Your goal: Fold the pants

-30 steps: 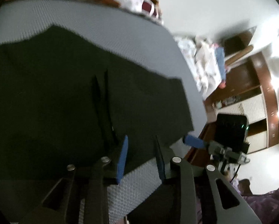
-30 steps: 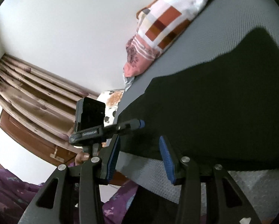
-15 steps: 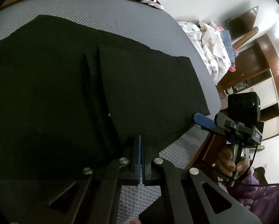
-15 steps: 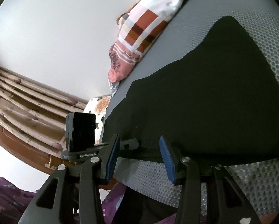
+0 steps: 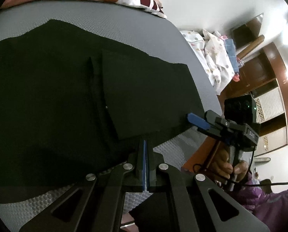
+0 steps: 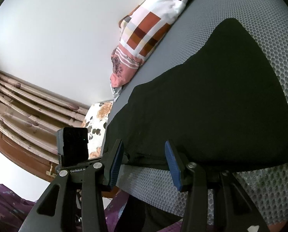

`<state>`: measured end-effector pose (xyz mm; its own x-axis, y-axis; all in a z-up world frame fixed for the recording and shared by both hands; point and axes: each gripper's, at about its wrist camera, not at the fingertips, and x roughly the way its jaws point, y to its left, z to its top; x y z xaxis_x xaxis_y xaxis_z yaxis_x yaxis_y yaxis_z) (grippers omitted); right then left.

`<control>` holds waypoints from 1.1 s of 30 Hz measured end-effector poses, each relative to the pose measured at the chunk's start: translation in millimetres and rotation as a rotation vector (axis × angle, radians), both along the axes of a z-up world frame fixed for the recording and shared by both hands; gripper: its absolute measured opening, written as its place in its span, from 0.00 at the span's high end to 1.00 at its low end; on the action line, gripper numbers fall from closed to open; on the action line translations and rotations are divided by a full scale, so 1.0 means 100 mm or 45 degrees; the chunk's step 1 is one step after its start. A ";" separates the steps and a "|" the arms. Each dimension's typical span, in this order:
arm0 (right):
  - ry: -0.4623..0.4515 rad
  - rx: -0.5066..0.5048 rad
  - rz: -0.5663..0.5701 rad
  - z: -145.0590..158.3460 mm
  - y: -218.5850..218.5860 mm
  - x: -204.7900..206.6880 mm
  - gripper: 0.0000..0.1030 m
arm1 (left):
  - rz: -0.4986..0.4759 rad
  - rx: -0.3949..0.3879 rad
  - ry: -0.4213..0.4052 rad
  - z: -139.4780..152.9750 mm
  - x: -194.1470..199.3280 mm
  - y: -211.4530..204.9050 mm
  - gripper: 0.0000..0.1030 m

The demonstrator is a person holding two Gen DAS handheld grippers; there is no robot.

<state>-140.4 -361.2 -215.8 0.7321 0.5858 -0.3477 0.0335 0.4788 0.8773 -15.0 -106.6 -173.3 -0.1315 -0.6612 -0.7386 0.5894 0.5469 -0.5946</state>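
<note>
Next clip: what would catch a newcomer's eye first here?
The black pants spread across the grey mattress fill both views. At their near edge the left gripper is shut on the hem, while the right gripper stands open at the same edge. A checked pillow lies at the far side against the wall.

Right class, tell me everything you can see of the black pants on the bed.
The black pants are plain, dark, matte cloth, spread flat on the grey textured bed cover. One panel lies folded over the rest, leaving a long crease. The near hem runs along the bed's edge. The left claw is shut at that hem; whether it pinches cloth cannot be told. The right claw stands open around the hem's corner.
</note>
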 end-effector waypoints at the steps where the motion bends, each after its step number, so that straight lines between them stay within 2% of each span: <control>1: 0.000 0.001 0.000 0.00 0.00 0.00 0.56 | 0.002 0.000 -0.008 0.02 0.01 0.00 0.97; 2: 0.000 0.002 0.000 0.00 0.00 0.01 0.55 | 0.016 0.009 -0.014 0.04 0.04 -0.01 0.96; 6: 0.005 0.005 -0.005 0.00 0.01 0.00 0.54 | 0.044 0.028 0.044 -0.03 0.18 -0.07 0.67; 7: 0.006 0.003 -0.005 -0.01 0.02 0.00 0.54 | 0.041 0.022 0.075 -0.07 0.21 -0.08 0.64; 11: 0.008 0.004 -0.011 -0.01 0.01 -0.02 0.53 | 0.009 0.031 0.102 -0.15 0.28 -0.18 0.63; 14: 0.014 0.013 -0.018 -0.03 0.00 -0.02 0.53 | 0.017 0.011 0.179 -0.21 0.39 -0.20 0.63; 15: 0.016 0.013 -0.017 -0.03 0.00 -0.02 0.53 | 0.032 0.014 0.188 -0.21 0.40 -0.20 0.67; 16: 0.017 0.010 -0.016 -0.03 0.00 -0.02 0.53 | 0.048 0.029 0.189 -0.22 0.42 -0.19 0.83; 18: 0.017 0.009 -0.016 -0.03 0.00 -0.03 0.53 | 0.076 0.084 0.109 -0.19 0.40 -0.16 0.95; 19: 0.014 0.010 -0.018 -0.03 0.00 -0.03 0.53 | 0.097 0.057 0.093 -0.15 0.39 -0.12 0.95; 22: 0.013 0.012 -0.026 -0.03 -0.03 -0.05 0.52 | 0.143 0.037 0.166 -0.17 0.42 -0.04 0.92; 26: 0.016 0.031 -0.037 -0.06 -0.05 -0.05 0.51 | 0.091 0.056 0.173 -0.20 0.36 -0.05 0.89; 29: 0.017 0.023 -0.034 -0.05 -0.04 -0.04 0.51 | 0.052 0.049 0.198 -0.18 0.33 -0.08 0.74; 31: 0.016 0.024 -0.034 -0.05 -0.03 -0.03 0.51 | 0.031 0.050 0.203 -0.16 0.32 -0.10 0.50; 33: 0.016 0.026 -0.032 -0.05 -0.03 -0.03 0.50 | -0.018 0.061 0.199 -0.15 0.29 -0.16 0.46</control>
